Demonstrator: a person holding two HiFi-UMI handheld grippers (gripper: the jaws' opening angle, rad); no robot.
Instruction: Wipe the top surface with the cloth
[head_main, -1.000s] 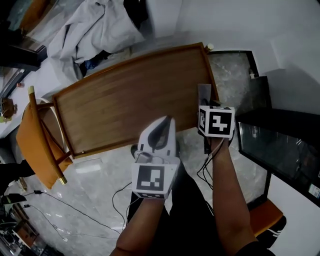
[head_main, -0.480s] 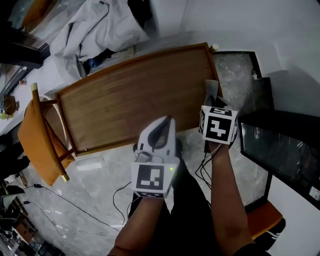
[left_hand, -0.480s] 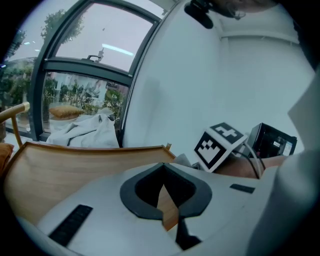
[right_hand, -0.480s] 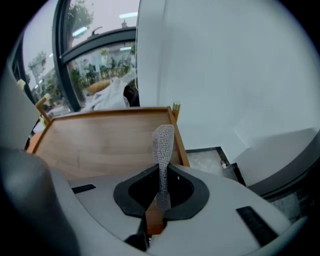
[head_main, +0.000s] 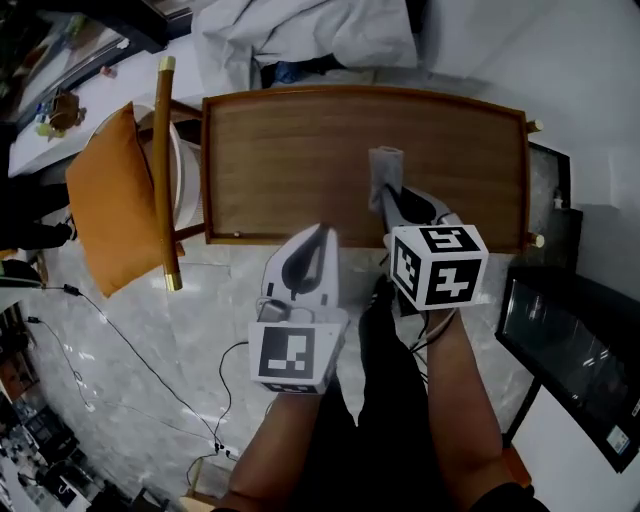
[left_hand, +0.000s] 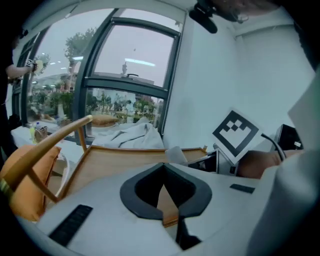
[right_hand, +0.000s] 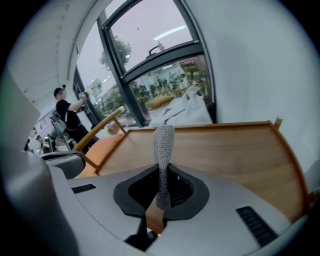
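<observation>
Right hand-held gripper (head_main: 398, 203): you are pinching a grey knitted cloth (head_main: 385, 168) between jaws closed tight on its lower end. In the right gripper view the cloth (right_hand: 163, 142) is standing up out of the jaws as a narrow folded strip. Its free end is pointing toward the far side of the desk (head_main: 290, 160). You are gripping it low, probably so that most of its length is left free to lay flat on the wood.

Location of cloth: it is hanging over the near-right part of the desk top, just inside the raised near rim. Whether it is touching the wood cannot be read from either view.

Left hand-held gripper (head_main: 309, 255): you are holding it with its jaws together and nothing between them. It is waiting just short of the near rim, to the left of the right gripper, and only the desk edge is showing past its tips. It seems parked there to stay out of the wiping path.

Judgement: you are starting at the near-right area, so the wipe can run left and away across the bare top. The raised rim is likely to catch the cloth at the edges.
</observation>
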